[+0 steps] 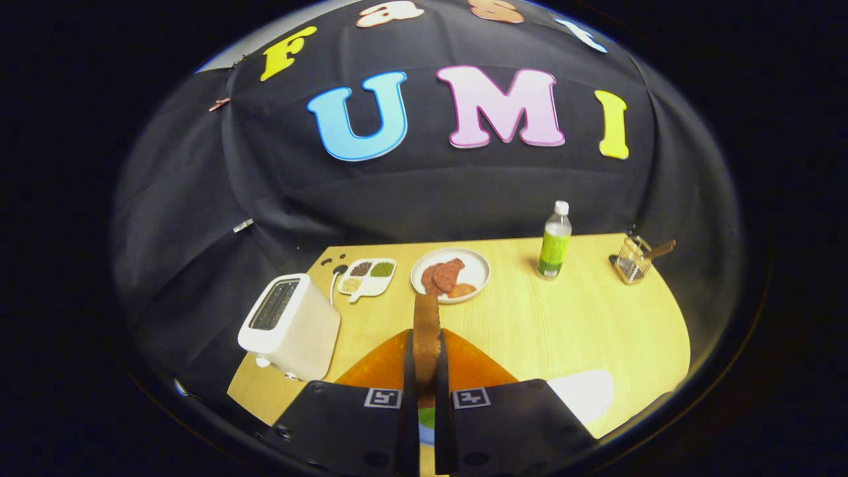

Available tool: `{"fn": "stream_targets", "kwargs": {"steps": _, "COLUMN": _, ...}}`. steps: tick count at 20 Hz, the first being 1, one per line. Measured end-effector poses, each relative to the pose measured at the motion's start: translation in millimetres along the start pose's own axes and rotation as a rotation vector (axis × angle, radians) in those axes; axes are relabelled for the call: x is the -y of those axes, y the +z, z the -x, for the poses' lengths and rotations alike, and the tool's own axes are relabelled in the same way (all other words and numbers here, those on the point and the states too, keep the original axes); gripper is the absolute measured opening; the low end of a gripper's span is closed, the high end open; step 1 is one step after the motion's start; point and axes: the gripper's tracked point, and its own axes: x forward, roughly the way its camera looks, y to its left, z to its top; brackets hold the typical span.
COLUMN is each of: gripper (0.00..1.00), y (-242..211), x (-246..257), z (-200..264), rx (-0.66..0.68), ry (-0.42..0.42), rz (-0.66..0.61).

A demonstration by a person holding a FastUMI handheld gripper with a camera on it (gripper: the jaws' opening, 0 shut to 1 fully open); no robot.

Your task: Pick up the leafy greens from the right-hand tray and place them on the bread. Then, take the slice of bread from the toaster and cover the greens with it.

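While gripper (426,371) clamps bread slice (426,331), plate (478,265) holds meat (442,277).

I am looking along my gripper (426,341), and it is showing two broad, blocky finger mounts with flat tops and rounded corners. Each mount is carrying a small square tag (382,398) of white with a black pattern, sitting at its inner forward corner. Round recessed screws (285,432) are dotting the mounts near their edges. The fingers (409,371) are rising as thin, flat upright plates, both pressing on a bread slice (426,318).
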Motion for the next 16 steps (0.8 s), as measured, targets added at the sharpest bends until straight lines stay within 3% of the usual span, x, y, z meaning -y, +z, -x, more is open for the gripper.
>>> {"fn": "stream_targets", "kwargs": {"steps": 8, "gripper": 0.13, "y": -69.9, "x": 7.0, "z": -31.2, "rx": -0.09, "ry": -0.025, "rz": -0.193}}
{"fn": "stream_targets", "kwargs": {"steps": 14, "gripper": 0.16, "y": -98.7, "x": 31.9, "z": -49.7, "rx": -0.129, "ry": -0.094, "rz": -0.13}}
{"fn": "stream_targets", "kwargs": {"steps": 16, "gripper": 0.27, "y": -104.4, "x": 49.8, "z": -48.2, "rx": -0.142, "ry": -0.144, "rz": -0.099}}
